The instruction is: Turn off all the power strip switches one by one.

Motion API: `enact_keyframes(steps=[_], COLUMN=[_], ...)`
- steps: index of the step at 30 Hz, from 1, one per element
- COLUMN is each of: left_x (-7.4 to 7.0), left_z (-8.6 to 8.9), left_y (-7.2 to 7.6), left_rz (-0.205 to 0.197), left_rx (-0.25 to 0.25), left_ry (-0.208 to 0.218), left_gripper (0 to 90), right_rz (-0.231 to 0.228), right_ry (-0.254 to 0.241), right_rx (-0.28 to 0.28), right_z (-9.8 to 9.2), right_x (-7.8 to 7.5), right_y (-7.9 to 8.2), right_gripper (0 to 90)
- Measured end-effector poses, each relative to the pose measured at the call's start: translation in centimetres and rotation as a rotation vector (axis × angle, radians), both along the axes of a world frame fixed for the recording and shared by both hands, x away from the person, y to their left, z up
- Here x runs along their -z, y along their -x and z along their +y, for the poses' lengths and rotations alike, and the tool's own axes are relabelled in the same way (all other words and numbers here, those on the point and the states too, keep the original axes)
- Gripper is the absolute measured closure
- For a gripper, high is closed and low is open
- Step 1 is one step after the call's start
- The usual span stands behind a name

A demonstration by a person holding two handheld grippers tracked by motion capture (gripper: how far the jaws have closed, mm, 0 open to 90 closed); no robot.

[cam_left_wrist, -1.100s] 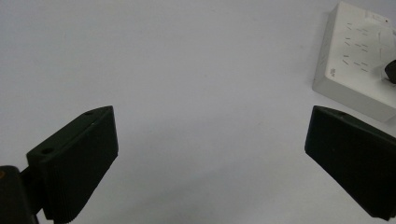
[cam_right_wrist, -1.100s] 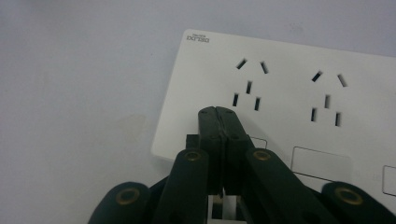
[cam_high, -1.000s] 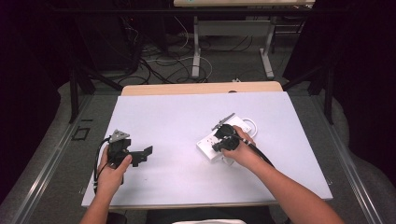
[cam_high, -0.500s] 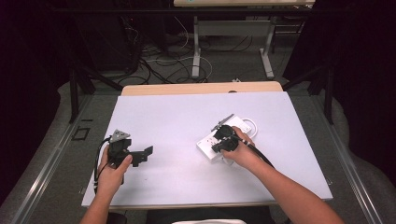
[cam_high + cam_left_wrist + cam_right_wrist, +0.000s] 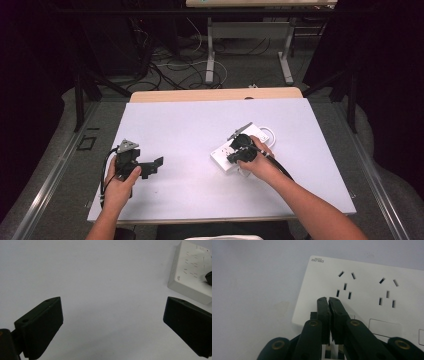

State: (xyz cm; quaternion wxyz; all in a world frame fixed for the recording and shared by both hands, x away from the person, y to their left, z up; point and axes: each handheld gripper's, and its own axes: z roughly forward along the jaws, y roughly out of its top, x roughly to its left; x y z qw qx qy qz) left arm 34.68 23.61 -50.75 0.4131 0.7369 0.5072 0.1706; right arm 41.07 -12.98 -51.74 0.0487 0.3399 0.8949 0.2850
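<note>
Little has changed: our right gripper (image 5: pixel 329 300), jaws together with nothing between, stays over the power strip (image 5: pixel 235 150) near the table's (image 5: pixel 190 125) right edge; left gripper (image 5: pixel 150 166) wide apart, idle

a small grey brand mark, seen upside down, reads roughly "delixi" on the white power strip (image 5: pixel 367 290); its letters are unclear.

The pale matte tabletop (image 5: pixel 190 140) is evenly and brightly lit from above, while the surroundings are left in near darkness. Only faint, soft shadows are cast. The close black jaws are rendered slightly blurred in both gripper views.
</note>
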Motion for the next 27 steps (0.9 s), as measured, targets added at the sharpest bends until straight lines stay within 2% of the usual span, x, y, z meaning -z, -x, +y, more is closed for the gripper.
enact_keyframes(steps=[4, 9, 13, 14, 15, 16, 17, 19, 22, 27], left_x=[0.0, 0.0, 0.0, 0.0, -0.1, -0.1, -0.1, -0.1, -0.1, -0.2], left_z=[0.0, -0.1, -0.1, -0.1, -0.1, -0.1, -0.1, -0.1, 0.0, 0.1], left_y=[0.0, -0.1, -0.1, -0.1, 0.0, 0.0, 0.0, 0.0, -0.1, -0.1], left_rz=[0.000, 0.000, 0.000, 0.000, 0.000, 0.000, 0.000, 0.000, -0.001, -0.010], left_rx=[-0.003, -0.002, 0.001, -0.001, -0.002, -0.003, -0.004, -0.003, 0.003, 0.001], left_ry=[0.008, 0.006, 0.004, 0.007, 0.008, 0.009, 0.010, 0.008, 0.003, 0.006], left_gripper=[2.8, 2.8, 2.8, 2.8, 2.8, 2.8, 2.8, 2.8, 2.8, 2.8], right_rz=[-0.016, -0.040, -0.081, -0.092, -0.089, -0.099, -0.134, -0.154, -0.207, -0.262], right_ry=[-0.020, -0.070, -0.101, -0.122, -0.128, -0.134, -0.147, -0.160, -0.203, -0.237], right_rx=[0.003, 0.014, 0.027, 0.028, 0.034, 0.049, 0.060, 0.078, 0.116, 0.190], right_z=[-0.6, -1.5, -2.4, -2.8, -3.0, -3.4, -3.8, -4.6, -6.0, -8.6], right_x=[-0.2, -0.8, -1.1, -1.1, -1.2, -1.3, -1.3, -1.5, -1.6, -1.8], right_y=[0.4, 1.1, 2.1, 2.3, 2.6, 2.9, 3.2, 3.7, 4.5, 6.2], right_gripper=[83.0, 75.3, 66.2, 63.4, 60.0, 55.7, 52.6, 47.0, 36.7, 26.2])
